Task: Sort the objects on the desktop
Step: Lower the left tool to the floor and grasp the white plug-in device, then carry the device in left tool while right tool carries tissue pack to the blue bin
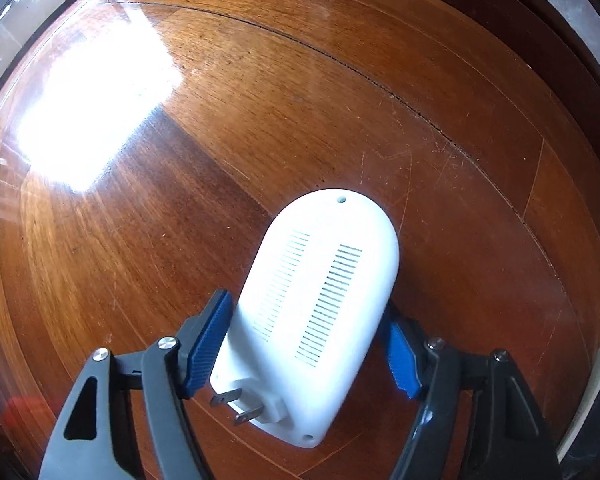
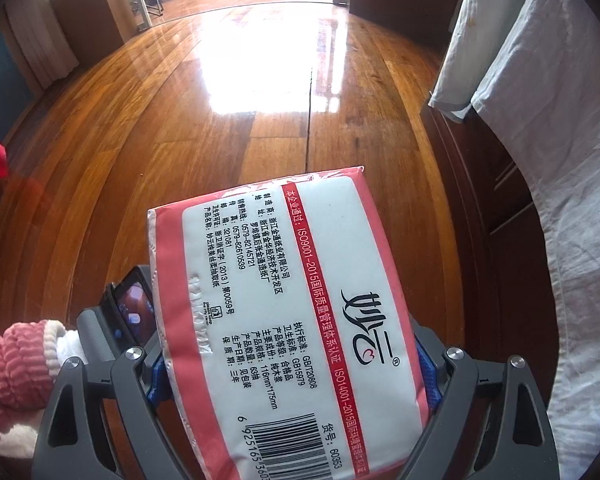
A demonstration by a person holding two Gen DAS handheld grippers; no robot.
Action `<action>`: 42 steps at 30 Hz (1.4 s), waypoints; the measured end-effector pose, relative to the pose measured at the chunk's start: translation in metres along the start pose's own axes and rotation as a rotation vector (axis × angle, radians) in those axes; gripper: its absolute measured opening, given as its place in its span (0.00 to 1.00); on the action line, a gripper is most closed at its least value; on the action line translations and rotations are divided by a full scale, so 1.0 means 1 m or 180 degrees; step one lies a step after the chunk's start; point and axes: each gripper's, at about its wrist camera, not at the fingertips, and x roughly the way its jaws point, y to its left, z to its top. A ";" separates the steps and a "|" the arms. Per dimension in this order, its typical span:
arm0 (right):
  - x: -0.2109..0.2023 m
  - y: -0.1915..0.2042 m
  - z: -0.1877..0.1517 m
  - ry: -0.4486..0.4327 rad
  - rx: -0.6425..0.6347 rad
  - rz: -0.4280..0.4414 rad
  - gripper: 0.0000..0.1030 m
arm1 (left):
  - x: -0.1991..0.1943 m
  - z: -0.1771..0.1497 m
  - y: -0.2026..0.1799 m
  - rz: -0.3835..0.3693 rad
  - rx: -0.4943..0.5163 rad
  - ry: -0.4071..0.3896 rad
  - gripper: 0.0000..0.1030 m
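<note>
Left claw straddles the white plug-in device — pads beside its flanks.

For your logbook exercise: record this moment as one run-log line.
left tool: around white plug-in device | right tool: shut on tissue pack | surface: wooden table

Left wrist view: plug-in unit lies flat on worktop, prongs toward the camera, between the left claw pads. Right wrist view: tissue pack sits between the right claw pads, above the floor; bed to the right; sleeve at lower left.
</note>
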 end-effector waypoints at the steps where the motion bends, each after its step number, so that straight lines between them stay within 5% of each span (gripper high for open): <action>1: 0.001 0.000 0.000 0.0010 -0.0006 -0.0010 0.88 | 0.001 0.000 -0.001 0.0004 0.0026 0.0002 0.69; 5: 0.000 0.004 0.007 0.0008 -0.0037 -0.0033 0.88 | 0.007 0.001 0.006 -0.0203 -0.0160 0.0073 0.72; 8: -0.003 0.008 0.010 -0.0025 -0.0075 -0.0055 0.88 | 0.009 0.000 -0.003 -0.0143 -0.0037 0.0049 0.67; 12: -0.002 0.008 0.007 0.0013 -0.0098 -0.0101 0.88 | 0.004 -0.006 0.000 -0.0092 -0.0298 -0.0012 0.66; 21: -0.031 0.021 0.019 0.0049 -0.0248 -0.0084 0.87 | -0.109 -0.002 0.020 -0.0016 -0.0840 -0.0343 0.66; 26: -0.097 0.031 0.046 0.0013 -0.0283 0.0014 0.87 | -0.240 0.013 0.051 0.0074 -0.1069 -0.0540 0.66; 34: -0.268 0.047 0.112 -0.0136 -0.0358 0.0145 0.87 | -0.459 0.049 0.074 0.0139 -0.1306 -0.0757 0.66; 42: -0.455 0.032 0.182 -0.0483 -0.0248 0.0034 0.87 | -0.654 0.132 0.070 0.0104 -0.1314 -0.1045 0.66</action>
